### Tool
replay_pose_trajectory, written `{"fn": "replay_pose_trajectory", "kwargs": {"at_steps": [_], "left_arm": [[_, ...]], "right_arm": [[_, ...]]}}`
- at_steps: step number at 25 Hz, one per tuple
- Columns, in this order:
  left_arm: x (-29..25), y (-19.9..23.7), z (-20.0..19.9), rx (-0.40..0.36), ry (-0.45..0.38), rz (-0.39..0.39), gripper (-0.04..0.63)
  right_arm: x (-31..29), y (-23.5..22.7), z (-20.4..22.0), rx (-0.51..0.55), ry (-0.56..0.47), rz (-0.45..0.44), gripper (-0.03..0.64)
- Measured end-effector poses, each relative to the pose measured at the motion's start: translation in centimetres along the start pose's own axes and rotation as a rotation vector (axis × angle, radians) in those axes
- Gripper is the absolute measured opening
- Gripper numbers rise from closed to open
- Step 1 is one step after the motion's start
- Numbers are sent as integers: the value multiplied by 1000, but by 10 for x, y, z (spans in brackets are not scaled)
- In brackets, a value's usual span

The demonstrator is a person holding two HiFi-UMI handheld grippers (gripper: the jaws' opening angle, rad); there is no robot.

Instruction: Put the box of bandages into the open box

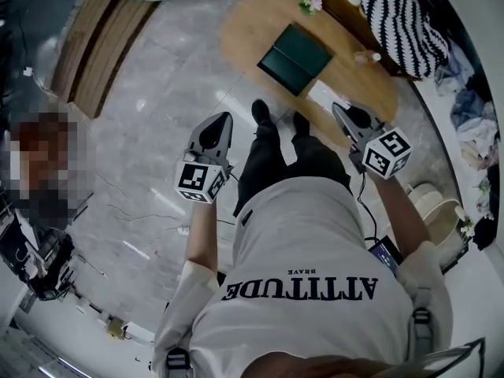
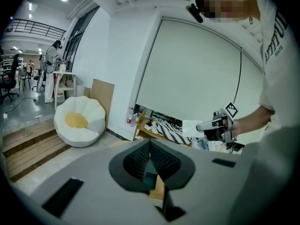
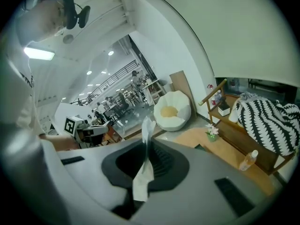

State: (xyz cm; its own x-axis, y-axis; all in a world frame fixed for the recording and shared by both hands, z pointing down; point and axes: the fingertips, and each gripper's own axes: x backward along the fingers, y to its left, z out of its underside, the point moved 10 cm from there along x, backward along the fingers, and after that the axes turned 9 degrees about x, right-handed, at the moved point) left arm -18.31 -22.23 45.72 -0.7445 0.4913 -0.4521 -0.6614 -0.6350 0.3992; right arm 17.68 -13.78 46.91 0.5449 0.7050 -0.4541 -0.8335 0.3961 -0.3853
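The open box is dark green and lies on the oval wooden table ahead of the person. My right gripper is shut on the white box of bandages, held above the table's near edge, right of the open box. In the right gripper view the thin white box of bandages stands edge-on between the closed jaws of my right gripper. My left gripper hangs over the floor left of the table, shut and holding nothing. Below the tips of my left gripper a bit of the open box shows.
A small flower pot and a bottle stand on the table. Behind it is a shelf with a striped cloth. A white beanbag seat and wooden steps lie to the left. A bin stands at the right.
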Motion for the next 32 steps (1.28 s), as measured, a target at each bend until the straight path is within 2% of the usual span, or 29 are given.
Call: {"fn": "replay_pose_trajectory", "kwargs": {"at_steps": [6, 12, 18, 25, 32], "left_arm": [[-20, 37, -2, 7, 45, 50, 21], [-48, 66, 0, 21, 88, 92, 21], [-77, 84, 8, 35, 129, 138, 21], [-111, 90, 32, 42, 174, 177, 21], [-140, 110, 61, 61, 215, 170, 21]], "right_arm": [[-27, -6, 1, -48, 17, 41, 29], [-59, -24, 12, -156, 28, 79, 29], [-82, -37, 22, -180, 39, 108, 29], [-102, -57, 61, -247, 54, 140, 29], [-138, -84, 115, -353, 75, 159, 29]]}}
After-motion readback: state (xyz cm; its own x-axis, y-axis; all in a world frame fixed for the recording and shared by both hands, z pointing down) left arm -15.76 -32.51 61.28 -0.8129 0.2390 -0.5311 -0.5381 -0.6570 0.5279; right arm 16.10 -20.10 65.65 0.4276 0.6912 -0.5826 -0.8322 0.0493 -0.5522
